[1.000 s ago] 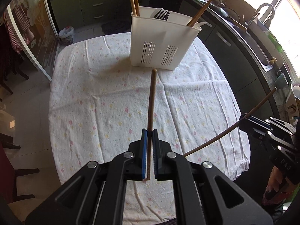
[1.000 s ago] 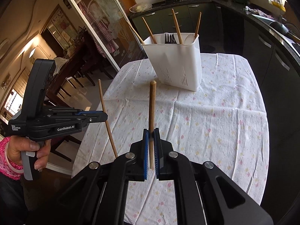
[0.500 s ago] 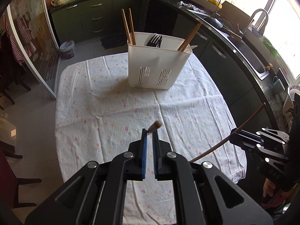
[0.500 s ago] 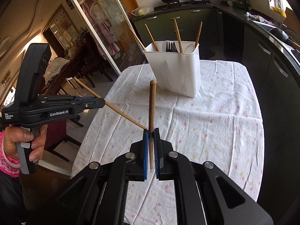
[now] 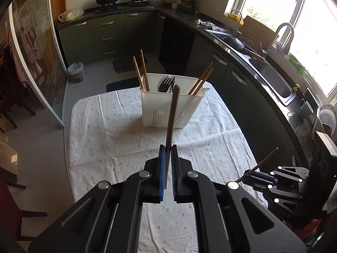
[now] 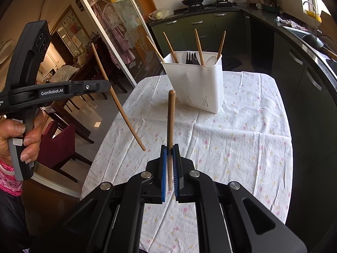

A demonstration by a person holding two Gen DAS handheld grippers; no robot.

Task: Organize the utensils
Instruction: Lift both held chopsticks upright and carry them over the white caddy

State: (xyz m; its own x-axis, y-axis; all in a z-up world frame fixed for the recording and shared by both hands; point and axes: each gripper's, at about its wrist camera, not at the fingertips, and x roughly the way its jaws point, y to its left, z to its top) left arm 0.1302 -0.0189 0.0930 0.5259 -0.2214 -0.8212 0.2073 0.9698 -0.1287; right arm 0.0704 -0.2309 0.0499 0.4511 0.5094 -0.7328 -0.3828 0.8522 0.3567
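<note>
A white utensil caddy stands at the far end of the table, with several wooden chopsticks, black forks and a white spoon in it. My left gripper is shut on a wooden chopstick that points up toward the caddy, well above the cloth. In the right wrist view that gripper hangs at the left, its chopstick slanting down. My right gripper is shut on another wooden chopstick, short of the caddy. It also shows at the lower right of the left wrist view.
The table wears a white flowered cloth. Dark green kitchen cabinets and a counter with a sink run along the right. A glass sliding door and dining chairs lie to the left. A person's hand grips the left handle.
My left gripper has risen and tipped up, so the caddy now sits lower and farther in its view. Its chopstick swung from upright through a flat angle to a steep slant. The right gripper stayed put.
</note>
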